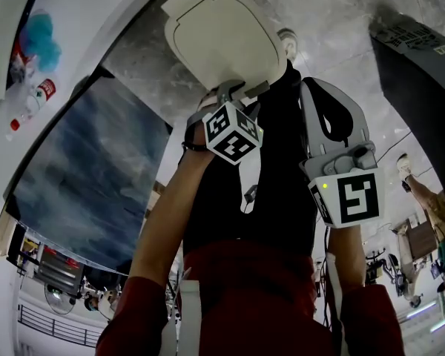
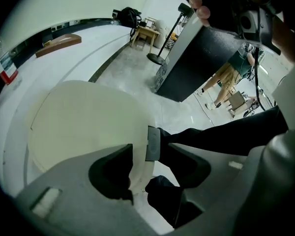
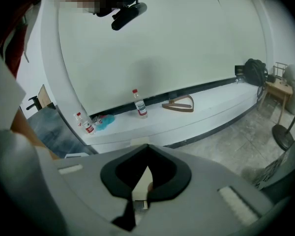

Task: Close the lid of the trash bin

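White ledge (image 3: pixel 216 102), upright bottle (image 3: pixel 139 104), blue bundle (image 3: pixel 105 122), wooden frame (image 3: pixel 179 104)

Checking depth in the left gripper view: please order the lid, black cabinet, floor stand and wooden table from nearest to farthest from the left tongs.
1. Lid: clamped in the left tongs, spreading to their left.
2. Black cabinet: ahead, on the right.
3. Floor stand: just beyond the cabinet's near corner.
4. Wooden table: farthest, by the back wall.
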Demonstrator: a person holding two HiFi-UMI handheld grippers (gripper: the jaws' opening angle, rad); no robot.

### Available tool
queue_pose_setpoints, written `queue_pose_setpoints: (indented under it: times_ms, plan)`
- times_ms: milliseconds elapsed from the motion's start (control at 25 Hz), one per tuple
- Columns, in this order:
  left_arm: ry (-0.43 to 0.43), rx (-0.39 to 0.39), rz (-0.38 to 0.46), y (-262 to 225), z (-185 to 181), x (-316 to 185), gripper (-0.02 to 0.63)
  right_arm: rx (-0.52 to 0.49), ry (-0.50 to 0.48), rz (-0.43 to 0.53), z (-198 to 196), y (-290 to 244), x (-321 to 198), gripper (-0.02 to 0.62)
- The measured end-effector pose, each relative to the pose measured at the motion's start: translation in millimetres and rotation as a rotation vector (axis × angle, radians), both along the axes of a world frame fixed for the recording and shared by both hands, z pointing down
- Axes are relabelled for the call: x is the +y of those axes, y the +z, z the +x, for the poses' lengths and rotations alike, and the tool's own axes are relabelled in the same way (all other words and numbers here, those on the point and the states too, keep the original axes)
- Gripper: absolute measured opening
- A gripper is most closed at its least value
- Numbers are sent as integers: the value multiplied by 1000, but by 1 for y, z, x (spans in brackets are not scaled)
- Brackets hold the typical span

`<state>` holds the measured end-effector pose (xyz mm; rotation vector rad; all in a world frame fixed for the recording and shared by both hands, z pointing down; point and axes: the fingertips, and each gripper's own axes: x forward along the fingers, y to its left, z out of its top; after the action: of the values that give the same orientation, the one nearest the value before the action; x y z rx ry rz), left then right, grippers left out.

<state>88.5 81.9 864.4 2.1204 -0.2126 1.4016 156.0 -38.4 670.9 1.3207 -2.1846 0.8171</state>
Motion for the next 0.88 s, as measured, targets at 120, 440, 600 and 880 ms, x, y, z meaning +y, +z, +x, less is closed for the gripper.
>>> queue_pose_setpoints:
  times_ms: [120, 440, 600, 880]
  plan:
    - [-21, -6, -18, 6, 0, -1, 222, -1, -4, -4, 1, 2, 1, 0]
    - [-32, -12, -29, 14, -2, 6, 207, 0, -8, -2, -3, 4, 0, 0]
    - [-40, -15, -40, 14, 0, 4, 207, -3, 7, 2, -3, -3, -6, 0]
    - [-91, 22, -39, -16, 1, 6, 207, 13, -7, 56, -5, -35, -15, 0]
